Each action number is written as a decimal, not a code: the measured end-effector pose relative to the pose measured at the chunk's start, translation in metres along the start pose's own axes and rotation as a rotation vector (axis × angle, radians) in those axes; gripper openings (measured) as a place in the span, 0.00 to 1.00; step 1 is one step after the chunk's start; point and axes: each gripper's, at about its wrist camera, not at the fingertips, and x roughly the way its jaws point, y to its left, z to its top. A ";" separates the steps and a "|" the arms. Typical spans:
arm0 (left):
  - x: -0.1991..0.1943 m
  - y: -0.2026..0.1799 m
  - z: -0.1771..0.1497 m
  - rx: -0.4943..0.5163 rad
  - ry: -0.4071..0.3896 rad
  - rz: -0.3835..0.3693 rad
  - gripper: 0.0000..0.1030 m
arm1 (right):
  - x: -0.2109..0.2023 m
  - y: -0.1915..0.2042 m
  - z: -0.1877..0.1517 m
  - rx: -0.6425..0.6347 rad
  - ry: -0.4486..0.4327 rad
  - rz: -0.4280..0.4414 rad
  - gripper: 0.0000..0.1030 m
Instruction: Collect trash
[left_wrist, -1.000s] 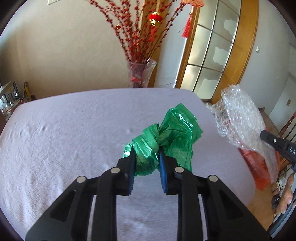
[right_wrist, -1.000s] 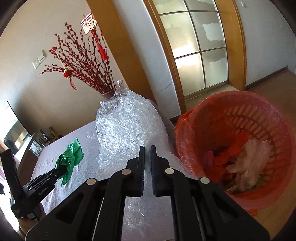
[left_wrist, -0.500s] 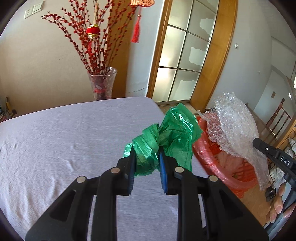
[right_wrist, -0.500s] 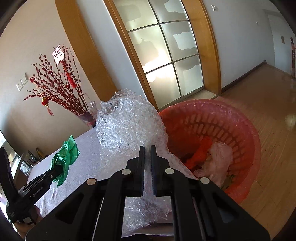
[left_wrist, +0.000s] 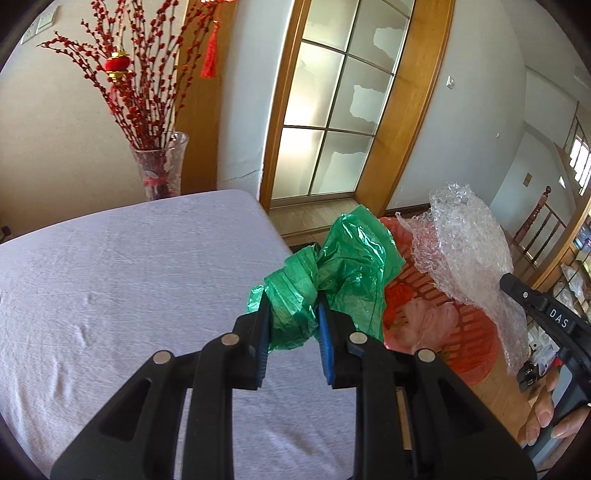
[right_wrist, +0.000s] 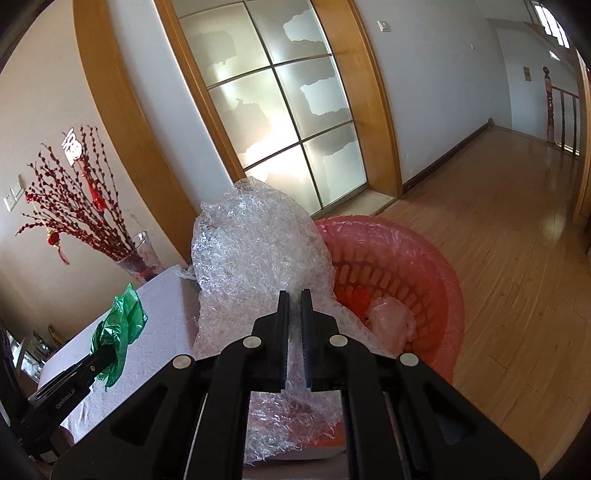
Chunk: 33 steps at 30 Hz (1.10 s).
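Note:
A crumpled green plastic bag (left_wrist: 328, 280) is pinched in my left gripper (left_wrist: 293, 314), held in the air at the table's right edge, just beside the bin. My right gripper (right_wrist: 294, 299) is shut on a large sheet of clear bubble wrap (right_wrist: 255, 254), which hangs over the near rim of the red basket bin (right_wrist: 417, 258). The bin stands on the wooden floor beside the table and holds pink and red scraps. From the left wrist view the bubble wrap (left_wrist: 469, 243) hovers above the bin (left_wrist: 461, 339), with the right gripper (left_wrist: 517, 288) and a hand under it. The green bag (right_wrist: 122, 325) also shows at the left of the right wrist view.
A table under a pale lilac cloth (left_wrist: 129, 280) fills the left. A glass vase (left_wrist: 160, 166) with red berry branches stands at its far corner. Behind are a frosted glass door (left_wrist: 332, 122) in a wooden frame and open wooden floor (right_wrist: 517, 221) to the right.
Both grippers have swung to the right with their loads, off the table toward the bin. The green bag now reaches the table's edge and the bubble wrap hangs over the bin's rim.

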 end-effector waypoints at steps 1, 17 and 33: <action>0.003 -0.003 0.001 0.002 0.003 -0.009 0.23 | 0.000 -0.003 0.001 0.001 -0.006 -0.012 0.07; 0.061 -0.088 0.006 0.062 0.072 -0.152 0.40 | 0.024 -0.051 0.016 0.100 0.001 -0.081 0.19; -0.002 -0.043 -0.019 0.065 -0.076 0.019 0.84 | -0.034 0.001 -0.013 -0.181 -0.107 -0.121 0.91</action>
